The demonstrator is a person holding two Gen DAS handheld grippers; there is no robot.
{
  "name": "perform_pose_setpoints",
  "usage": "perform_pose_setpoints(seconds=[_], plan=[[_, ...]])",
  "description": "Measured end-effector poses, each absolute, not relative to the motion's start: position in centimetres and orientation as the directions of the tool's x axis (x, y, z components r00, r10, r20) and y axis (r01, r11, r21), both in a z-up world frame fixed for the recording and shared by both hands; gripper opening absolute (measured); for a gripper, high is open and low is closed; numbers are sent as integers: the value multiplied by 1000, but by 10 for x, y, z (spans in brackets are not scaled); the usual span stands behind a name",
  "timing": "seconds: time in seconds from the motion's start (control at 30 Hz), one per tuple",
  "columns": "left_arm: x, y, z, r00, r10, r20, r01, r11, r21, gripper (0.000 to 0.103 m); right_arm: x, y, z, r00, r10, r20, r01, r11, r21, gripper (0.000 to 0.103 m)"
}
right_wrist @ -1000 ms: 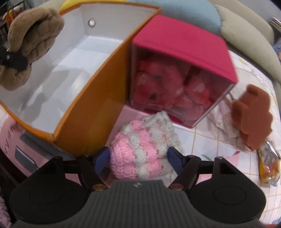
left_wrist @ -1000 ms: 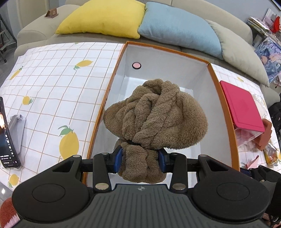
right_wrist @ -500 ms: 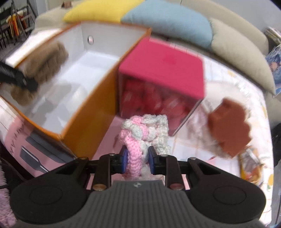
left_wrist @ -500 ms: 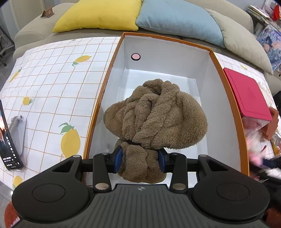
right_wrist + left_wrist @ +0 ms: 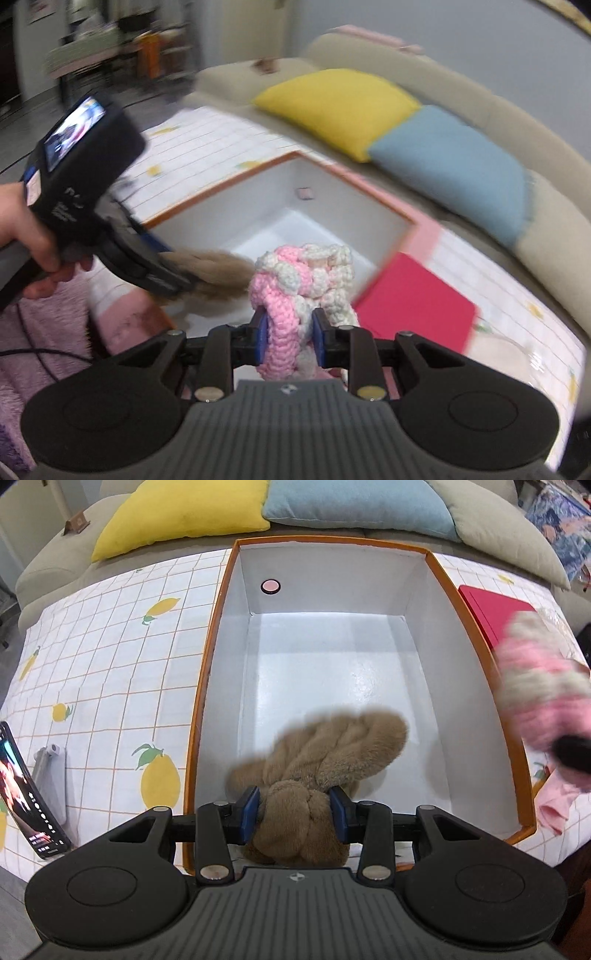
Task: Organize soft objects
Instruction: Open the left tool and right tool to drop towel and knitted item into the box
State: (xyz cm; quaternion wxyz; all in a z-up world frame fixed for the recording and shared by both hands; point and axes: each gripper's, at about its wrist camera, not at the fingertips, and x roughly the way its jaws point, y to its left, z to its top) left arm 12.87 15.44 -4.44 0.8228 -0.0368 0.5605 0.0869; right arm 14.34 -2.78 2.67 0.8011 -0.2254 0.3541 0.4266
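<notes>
Pink knit (image 5: 295, 291) raised, perhaps over tablecloth (image 5: 110, 657).

Even, bright indoor light. Left wrist view: mostly sharp, with glare on the glossy white floor of the box (image 5: 354, 686); the brown plush (image 5: 321, 749) is slightly blurred, the pink knit (image 5: 543, 694) at right heavily smeared. Right wrist view: motion blur throughout, strongest in the background. Fisheye curvature bends both frames' edges; corners darken.

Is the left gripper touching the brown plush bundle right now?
Touching. The left wrist view shows the left gripper with both blue pads pressed into the brown plush bundle, pinching it above the orange-rimmed box.
</notes>
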Motion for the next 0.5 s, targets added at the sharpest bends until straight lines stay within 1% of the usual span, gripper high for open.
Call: perform_pose_setpoints(seconds=[0.03, 0.17, 0.27, 0.37, 0.5], plan=[[129, 154, -45, 354, 105, -929, -178, 983, 43, 42, 147, -20, 23, 359, 523, -773, -857, 513, -51, 23], [134, 158, -46, 338, 96, -936, -161, 986, 43, 42, 172, 10, 5, 222, 493, -841, -885, 464, 38, 23], [135, 159, -46, 332, 85, -940, -146, 989, 38, 42, 188, 28, -8, 162, 448, -879, -895, 441, 60, 23], [136, 162, -49, 322, 52, -945, -136, 991, 8, 41, 198, 42, -23, 59, 395, -917, -893, 432, 129, 24], [137, 171, -53, 315, 9, -949, -161, 986, -44, 41, 207, 58, -39, -3, 347, -938, -892, 423, 159, 25]])
